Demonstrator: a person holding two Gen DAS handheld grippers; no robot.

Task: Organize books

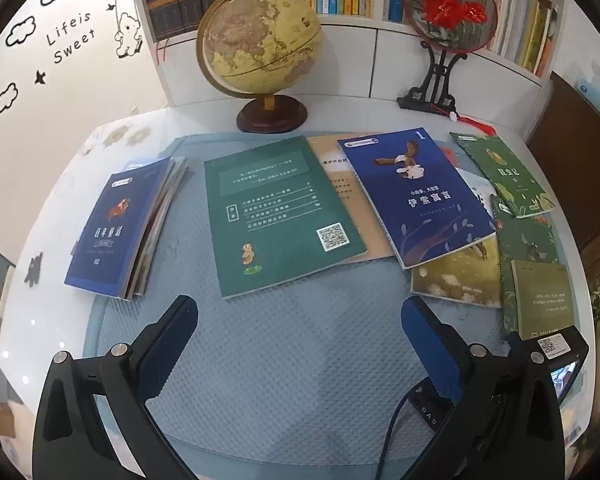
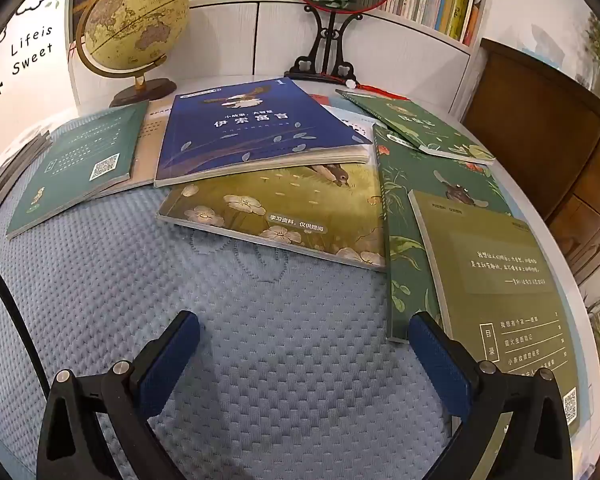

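both hand-held grippers, left (image 1: 298, 326) and right (image 2: 304, 332), spread wide, empty, over mat (image 2: 260, 320); books scattered ahead (globe (image 1: 260, 40) behind).

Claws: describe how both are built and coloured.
Each claw, left and right, has two black angular fingers with silver round bolts and dark blue pads inside. A dark cable runs under the left one; a QR sticker shows in the left view.

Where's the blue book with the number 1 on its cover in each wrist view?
Left wrist view: blue book lies right of centre, overlapping a tan book and a yellow-green flowered one.
Right wrist view: blue book sits upper centre, resting on that flowered book.
Shared landmark: the globe behind the books.
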